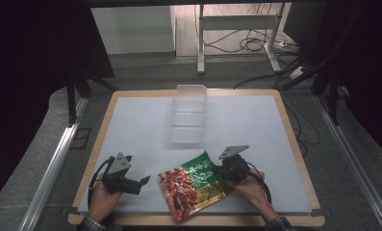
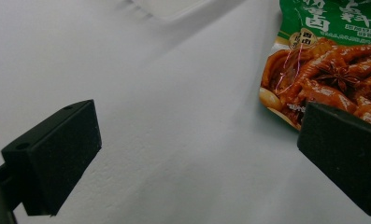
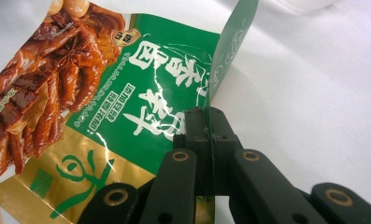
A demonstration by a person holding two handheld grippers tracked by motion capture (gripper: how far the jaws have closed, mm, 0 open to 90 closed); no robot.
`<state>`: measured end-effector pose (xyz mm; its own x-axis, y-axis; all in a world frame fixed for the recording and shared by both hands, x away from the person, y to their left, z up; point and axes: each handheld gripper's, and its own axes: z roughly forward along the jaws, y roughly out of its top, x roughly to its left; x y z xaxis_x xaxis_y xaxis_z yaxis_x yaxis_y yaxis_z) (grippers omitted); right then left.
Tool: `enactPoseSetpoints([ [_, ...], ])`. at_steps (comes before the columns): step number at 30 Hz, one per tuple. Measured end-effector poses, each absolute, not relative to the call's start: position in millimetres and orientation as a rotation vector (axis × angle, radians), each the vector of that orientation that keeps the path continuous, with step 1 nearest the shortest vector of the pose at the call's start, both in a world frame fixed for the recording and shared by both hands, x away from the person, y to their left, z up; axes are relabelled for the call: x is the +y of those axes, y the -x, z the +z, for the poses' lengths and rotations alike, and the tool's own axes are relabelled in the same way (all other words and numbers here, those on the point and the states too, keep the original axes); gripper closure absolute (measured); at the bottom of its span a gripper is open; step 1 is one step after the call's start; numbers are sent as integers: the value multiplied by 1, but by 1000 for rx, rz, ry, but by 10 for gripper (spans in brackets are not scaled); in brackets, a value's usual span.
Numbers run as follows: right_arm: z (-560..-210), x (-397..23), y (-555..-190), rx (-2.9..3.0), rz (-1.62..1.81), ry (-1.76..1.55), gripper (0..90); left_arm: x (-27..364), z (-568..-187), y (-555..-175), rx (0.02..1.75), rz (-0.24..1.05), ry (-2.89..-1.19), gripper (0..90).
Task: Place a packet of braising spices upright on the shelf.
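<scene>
High view: a white table top (image 1: 145, 125) with a wooden rim carries a clear plastic box (image 1: 189, 113) toward its far middle. A green, red and gold snack packet (image 1: 194, 184) lies near the front edge, between the two hands and nearer the right one. The right gripper (image 1: 221, 170) meets the packet's right side, where the green upper corner is lifted off the surface; the rest of the packet lies on the table. The left gripper (image 1: 144, 181) rests low at the front left, jaws pointing toward the packet, apart from it. The left hand (image 1: 102, 197) and right hand (image 1: 254, 189) enter from the bottom edge.

Left gripper view: both black jaws stand wide apart with only bare table (image 2: 174, 116) between them. Nothing is held. The packet (image 2: 328, 70) lies ahead at the upper right, beyond the right-hand jaw and not touching it as far as can be judged. A corner of the box (image 2: 167, 7) shows at the top edge.

Right gripper view: the jaws are pressed together on the packet (image 3: 127, 93), pinching its thin green edge between the pads. That edge stands up on end from the gripper (image 3: 207, 126), while the printed face slopes away to the left. White table (image 3: 314, 93) lies to the right.
</scene>
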<state>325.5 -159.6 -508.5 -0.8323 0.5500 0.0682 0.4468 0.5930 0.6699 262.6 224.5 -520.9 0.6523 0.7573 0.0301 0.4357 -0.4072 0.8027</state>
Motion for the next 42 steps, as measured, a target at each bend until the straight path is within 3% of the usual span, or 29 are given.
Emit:
enactPoseSetpoints([
  [8, -497, -160, -327, 2686, 1090, -871, 892, 226, -520, -262, 927, 509, -2042, 0],
  [42, -386, -122, -329, 2706, 1361, -593, 894, 230, -517, -261, 933, 516, -2005, 0],
])
